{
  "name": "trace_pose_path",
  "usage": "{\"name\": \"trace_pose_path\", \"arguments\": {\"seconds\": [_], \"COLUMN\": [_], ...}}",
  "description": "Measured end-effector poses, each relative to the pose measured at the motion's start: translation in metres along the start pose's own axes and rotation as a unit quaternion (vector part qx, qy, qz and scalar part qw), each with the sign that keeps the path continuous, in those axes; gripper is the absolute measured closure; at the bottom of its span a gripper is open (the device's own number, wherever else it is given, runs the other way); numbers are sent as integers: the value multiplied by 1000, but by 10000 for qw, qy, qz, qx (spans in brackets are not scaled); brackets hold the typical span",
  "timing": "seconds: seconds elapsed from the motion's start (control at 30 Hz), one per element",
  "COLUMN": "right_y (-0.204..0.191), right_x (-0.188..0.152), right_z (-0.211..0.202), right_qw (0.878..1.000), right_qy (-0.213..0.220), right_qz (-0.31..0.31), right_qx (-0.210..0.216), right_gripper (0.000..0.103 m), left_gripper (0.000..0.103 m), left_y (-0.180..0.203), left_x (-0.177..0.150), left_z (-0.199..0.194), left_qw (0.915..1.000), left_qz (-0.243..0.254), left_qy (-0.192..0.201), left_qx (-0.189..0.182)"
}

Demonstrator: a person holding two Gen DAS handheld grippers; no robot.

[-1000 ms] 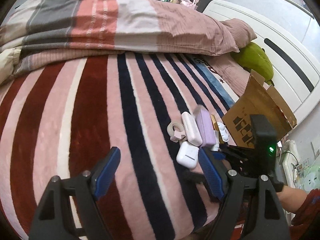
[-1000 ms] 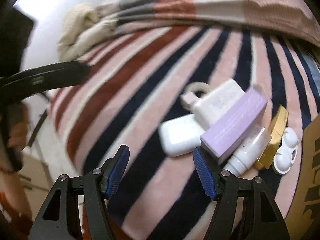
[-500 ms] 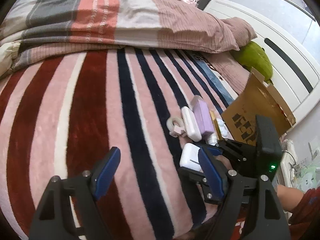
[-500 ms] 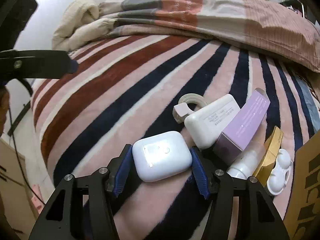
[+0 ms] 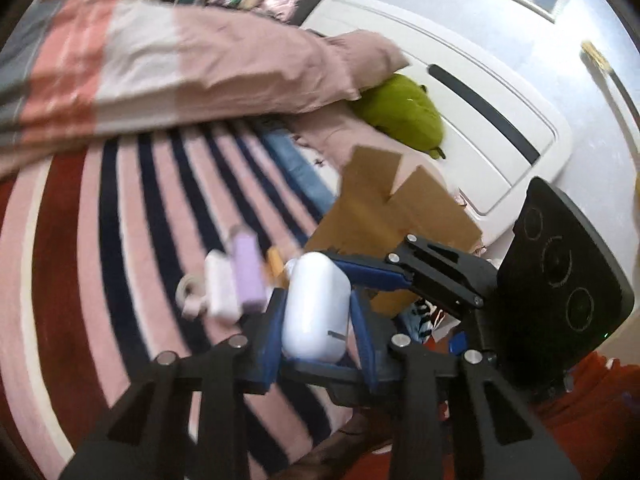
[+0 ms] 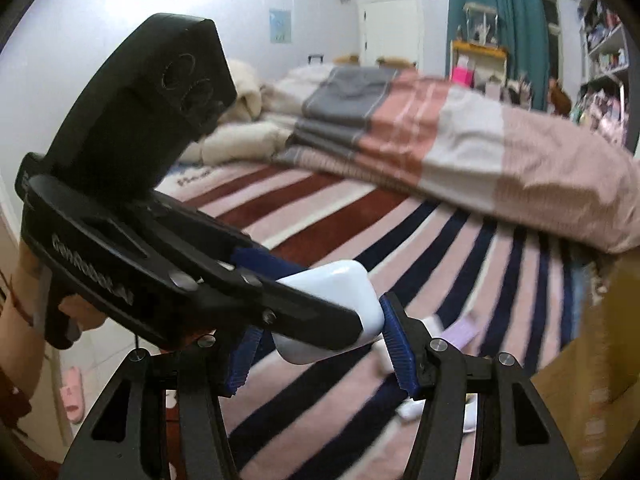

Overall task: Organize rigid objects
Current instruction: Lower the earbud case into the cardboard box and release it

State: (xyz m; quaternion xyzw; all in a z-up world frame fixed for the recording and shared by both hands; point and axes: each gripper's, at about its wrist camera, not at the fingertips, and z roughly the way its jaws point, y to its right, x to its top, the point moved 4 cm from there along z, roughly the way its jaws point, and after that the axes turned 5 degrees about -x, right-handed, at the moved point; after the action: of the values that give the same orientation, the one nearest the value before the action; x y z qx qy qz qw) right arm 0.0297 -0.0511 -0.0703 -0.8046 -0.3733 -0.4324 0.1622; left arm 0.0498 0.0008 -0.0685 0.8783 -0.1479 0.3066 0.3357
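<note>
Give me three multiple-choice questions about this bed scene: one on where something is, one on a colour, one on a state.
1. Where is the cardboard box?
A. on the bed near the headboard
B. on the floor
C. on a shelf

2. What colour is the case?
A. purple
B. white
C. gold

3. What state is the case in?
A. lying on the blanket
B. inside the box
C. gripped by both tools

Answers: 1 A, it stands on the bedding by the headboard. 2 B, its shell is white. 3 C, the left tool and right tool both clamp it in the air.
</note>
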Motion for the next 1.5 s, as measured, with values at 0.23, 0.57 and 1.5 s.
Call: {"name": "trace_pose_path", "arguments": {"seconds": [0.23,0.57,1.5], "right_y": [59,164,114], "right_x": [6,-26,0], "right_z": [-54,-91,-87], "right_qw": [9983,9906,9932], "right_qy": [256,-334,-368], "right_qz": [216,789,543], "right_qx": [-476,-1065,-964], "right_gripper": [49,49,2], "left_gripper": [74,74,26], "left_y": [74,119,62], "left_x": [50,91,81], "left_z": [50,150,41], "left_qw": [9974,9894,9930], "left_qz": [663,908,615], "left_qy": [-217,-1005,-39], "left_qx": [-164,-514,1009]}}
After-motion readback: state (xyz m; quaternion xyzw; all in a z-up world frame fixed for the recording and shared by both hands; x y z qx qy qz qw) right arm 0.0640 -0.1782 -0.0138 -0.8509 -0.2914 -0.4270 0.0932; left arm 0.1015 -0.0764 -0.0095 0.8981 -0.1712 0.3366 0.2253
